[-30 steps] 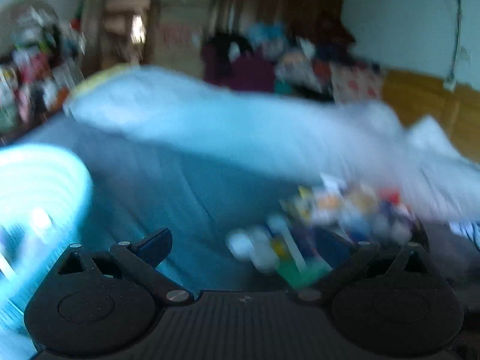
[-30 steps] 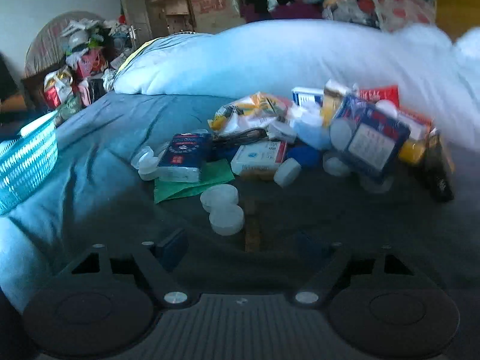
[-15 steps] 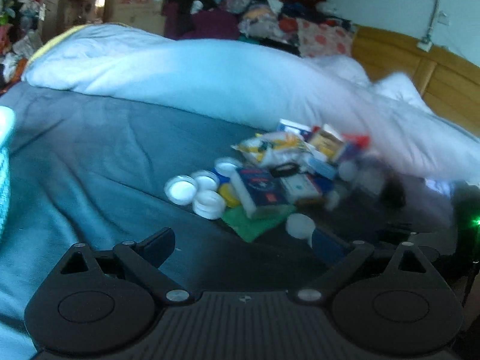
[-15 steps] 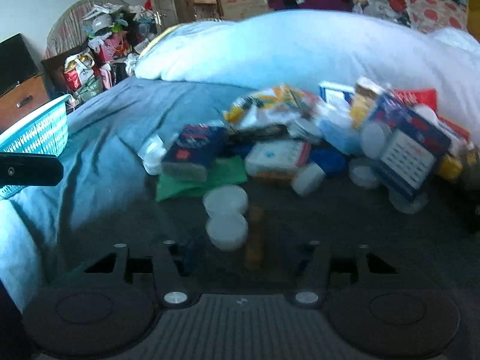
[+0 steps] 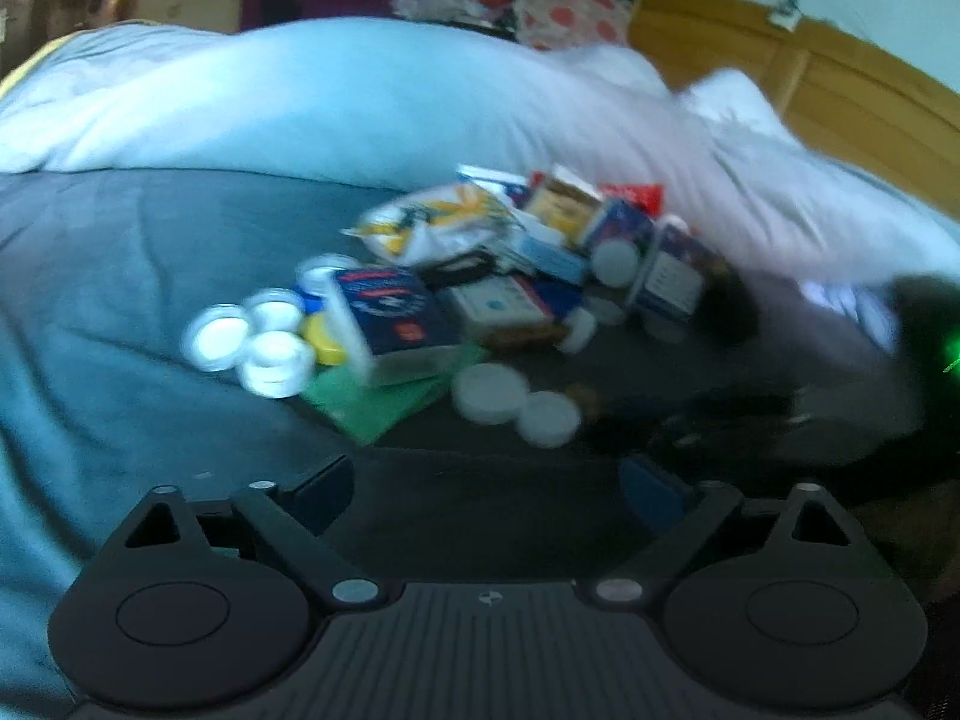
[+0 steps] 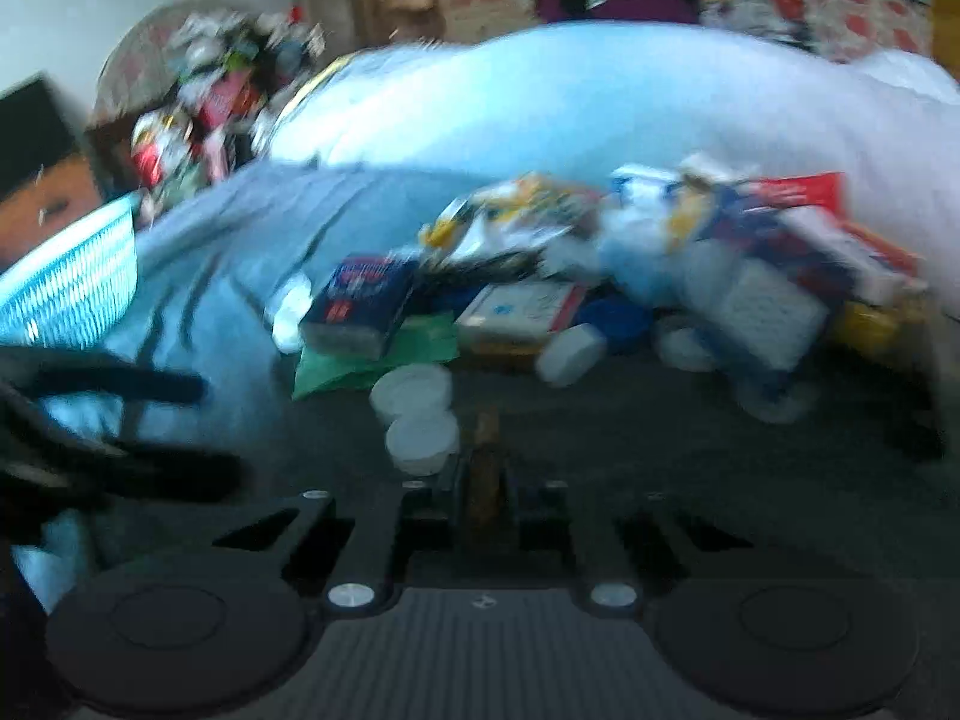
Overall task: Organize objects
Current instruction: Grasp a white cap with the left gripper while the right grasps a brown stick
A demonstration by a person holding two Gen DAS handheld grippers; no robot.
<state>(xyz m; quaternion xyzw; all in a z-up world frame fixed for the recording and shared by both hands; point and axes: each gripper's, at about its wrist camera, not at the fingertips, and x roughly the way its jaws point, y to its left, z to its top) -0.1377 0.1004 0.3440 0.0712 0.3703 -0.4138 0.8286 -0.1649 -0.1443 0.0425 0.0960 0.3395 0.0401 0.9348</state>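
The fingers (image 6: 441, 516) of the right gripper (image 6: 483, 510) stand narrow, closed on a small brown stick-like object (image 6: 485, 468) that lies on the dark bedsheet (image 6: 660, 450); what it is exactly, I cannot tell through the blur. Its long axis runs straight forward, along the fingers, so the pads press its two long sides. The left gripper (image 5: 489, 489) hangs wide open and empty over the sheet, nearer to the two white lids (image 5: 516, 402) than to anything else.

The pile of things to sort sits just ahead of both grippers: a dark blue box (image 6: 360, 303) on a green cloth (image 6: 384, 354), a flat white packet (image 6: 519, 312), a yellow-and-white bag (image 6: 510, 216), more boxes to the right. The turquoise basket (image 6: 72, 276) stands well apart at the far left of the right gripper's view, on the side of the left gripper. I judge that the brown object must travel leftward across the sheet to reach it, if the basket is its place.
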